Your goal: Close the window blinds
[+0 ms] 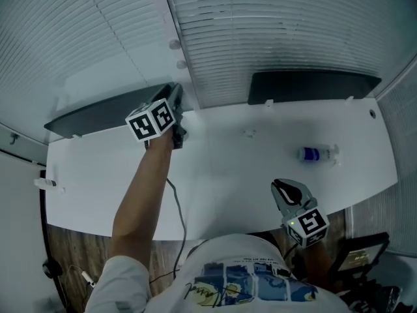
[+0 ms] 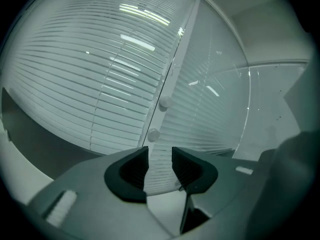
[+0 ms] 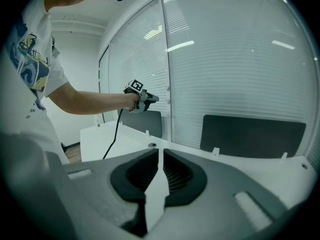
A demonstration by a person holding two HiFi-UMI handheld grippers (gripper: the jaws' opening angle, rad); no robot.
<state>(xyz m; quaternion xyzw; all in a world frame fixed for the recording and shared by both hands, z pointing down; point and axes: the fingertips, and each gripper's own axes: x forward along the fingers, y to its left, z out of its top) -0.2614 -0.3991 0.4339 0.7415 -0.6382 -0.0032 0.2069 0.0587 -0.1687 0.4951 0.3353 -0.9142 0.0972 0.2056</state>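
Two white slatted blinds cover the window, a left blind (image 1: 78, 31) (image 2: 95, 69) and a right blind (image 1: 280, 25) (image 2: 210, 104). On the white post (image 2: 172, 69) between them sit two small round knobs (image 1: 174, 45) (image 2: 163, 104). My left gripper (image 1: 177, 95) (image 2: 160, 165) is held out at arm's length just below those knobs. It is open, and only the slats show through the gap. My right gripper (image 1: 285, 189) (image 3: 160, 156) hangs low over the near desk edge. Its jaws are shut on nothing.
A white desk (image 1: 228, 168) runs under the window, with dark panels (image 1: 313, 87) (image 1: 98, 116) standing along its far edge. A small bottle with a blue label (image 1: 317, 154) lies at the right. A cable (image 1: 177, 207) trails from the left gripper across the desk.
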